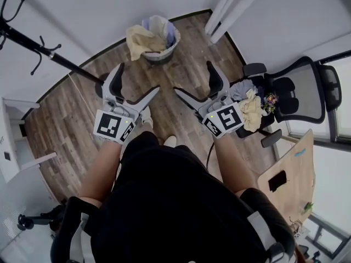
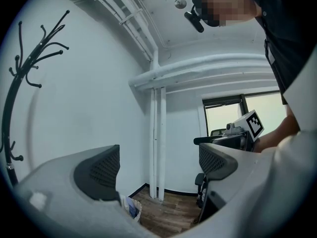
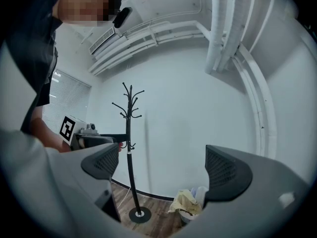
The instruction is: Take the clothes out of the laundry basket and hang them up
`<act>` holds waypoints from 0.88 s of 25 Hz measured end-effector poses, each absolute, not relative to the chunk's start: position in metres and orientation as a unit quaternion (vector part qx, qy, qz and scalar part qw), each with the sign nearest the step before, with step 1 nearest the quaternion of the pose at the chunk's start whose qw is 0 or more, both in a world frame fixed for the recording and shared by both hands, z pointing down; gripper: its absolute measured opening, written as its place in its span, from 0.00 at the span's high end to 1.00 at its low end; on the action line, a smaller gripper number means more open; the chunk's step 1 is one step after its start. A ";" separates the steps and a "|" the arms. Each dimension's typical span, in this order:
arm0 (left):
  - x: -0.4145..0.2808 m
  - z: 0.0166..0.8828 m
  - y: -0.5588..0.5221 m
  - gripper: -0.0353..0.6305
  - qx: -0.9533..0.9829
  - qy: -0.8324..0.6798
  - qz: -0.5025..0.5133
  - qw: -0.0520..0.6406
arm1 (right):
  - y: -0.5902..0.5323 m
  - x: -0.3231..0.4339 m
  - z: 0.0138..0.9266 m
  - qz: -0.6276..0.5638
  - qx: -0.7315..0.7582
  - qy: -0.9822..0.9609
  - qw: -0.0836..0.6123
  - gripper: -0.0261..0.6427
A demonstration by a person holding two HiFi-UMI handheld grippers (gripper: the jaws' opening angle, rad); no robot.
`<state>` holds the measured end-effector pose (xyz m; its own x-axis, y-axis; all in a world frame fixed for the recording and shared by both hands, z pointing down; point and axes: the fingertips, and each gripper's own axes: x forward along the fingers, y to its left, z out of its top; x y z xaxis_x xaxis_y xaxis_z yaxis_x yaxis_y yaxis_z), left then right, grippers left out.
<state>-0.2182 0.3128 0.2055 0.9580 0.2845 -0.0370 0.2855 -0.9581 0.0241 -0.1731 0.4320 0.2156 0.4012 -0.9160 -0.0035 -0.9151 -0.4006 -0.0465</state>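
Torso [image 1: 164,201] in black foregrounds the head view, left tongs [image 1: 136,81] and right tongs [image 1: 193,78] beyond it both wide open and empty, laundry basket [image 1: 162,57] of clothes [image 1: 143,38] on the floor [image 1: 189,40] ahead between them; left gripper view, basket low left; right gripper view, low right.

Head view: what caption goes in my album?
Left claw and right claw, both open, point toward a laundry basket of clothes on the wood floor.
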 end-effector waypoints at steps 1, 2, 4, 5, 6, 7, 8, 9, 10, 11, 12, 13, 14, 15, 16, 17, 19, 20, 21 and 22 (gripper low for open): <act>-0.209 0.209 0.307 0.20 0.989 0.145 -0.016 0.016 | 0.427 -0.164 0.219 -0.013 -0.838 0.545 0.019 0.17; -0.200 0.212 0.300 0.20 0.989 0.147 -0.016 0.018 | 0.422 -0.154 0.221 -0.015 -0.839 0.544 0.018 0.17; -0.180 0.218 0.284 0.20 0.988 0.149 -0.015 0.025 | 0.409 -0.134 0.225 -0.017 -0.842 0.539 0.014 0.17; -0.170 0.220 0.276 0.20 0.988 0.150 -0.014 0.028 | 0.401 -0.124 0.227 -0.019 -0.843 0.537 0.013 0.17; -0.161 0.221 0.267 0.20 0.988 0.151 -0.014 0.030 | 0.393 -0.115 0.227 -0.020 -0.844 0.536 0.011 0.17; -0.150 0.222 0.259 0.20 0.988 0.153 -0.014 0.032 | 0.384 -0.105 0.227 -0.021 -0.844 0.536 0.009 0.17; -0.139 0.221 0.250 0.20 0.987 0.155 -0.016 0.033 | 0.375 -0.094 0.226 -0.022 -0.844 0.536 0.008 0.17; -0.128 0.220 0.242 0.20 0.987 0.159 -0.017 0.034 | 0.364 -0.084 0.224 -0.021 -0.843 0.537 0.006 0.17; -0.117 0.219 0.233 0.20 0.986 0.163 -0.018 0.034 | 0.353 -0.074 0.223 -0.019 -0.843 0.538 0.004 0.17; -0.105 0.218 0.225 0.20 0.985 0.168 -0.019 0.033 | 0.342 -0.063 0.221 -0.018 -0.843 0.538 0.001 0.17; -0.092 0.217 0.217 0.20 0.984 0.173 -0.019 0.031 | 0.332 -0.051 0.219 -0.016 -0.844 0.537 -0.001 0.17; -0.081 0.217 0.208 0.20 0.983 0.178 -0.020 0.028 | 0.321 -0.041 0.218 -0.016 -0.845 0.535 -0.002 0.17; -0.070 0.218 0.199 0.20 0.983 0.183 -0.019 0.027 | 0.310 -0.031 0.218 -0.017 -0.846 0.533 -0.003 0.17; -0.059 0.218 0.190 0.20 0.982 0.187 -0.019 0.026 | 0.300 -0.022 0.219 -0.018 -0.847 0.531 -0.004 0.17; -0.049 0.219 0.181 0.20 0.981 0.192 -0.018 0.026 | 0.291 -0.013 0.221 -0.021 -0.849 0.528 -0.005 0.17; -0.039 0.221 0.172 0.20 0.980 0.196 -0.016 0.027 | 0.282 -0.005 0.223 -0.023 -0.851 0.525 -0.006 0.17; -0.021 0.224 0.159 0.20 0.978 0.206 -0.014 0.028 | 0.270 0.011 0.226 -0.028 -0.855 0.518 -0.006 0.17; -0.013 0.226 0.153 0.20 0.977 0.210 -0.014 0.029 | 0.265 0.018 0.228 -0.030 -0.857 0.514 -0.007 0.17; -0.006 0.229 0.148 0.20 0.976 0.214 -0.013 0.030 | 0.260 0.024 0.229 -0.031 -0.859 0.511 -0.007 0.17; 0.001 0.233 0.143 0.20 0.975 0.217 -0.013 0.032 | 0.256 0.030 0.231 -0.032 -0.861 0.508 -0.008 0.17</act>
<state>0.0014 0.1431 0.2333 0.9051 0.4234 -0.0388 0.4250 -0.9034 0.0569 0.0302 0.2560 0.2307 0.4820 -0.8739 0.0631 -0.8749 -0.4840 -0.0193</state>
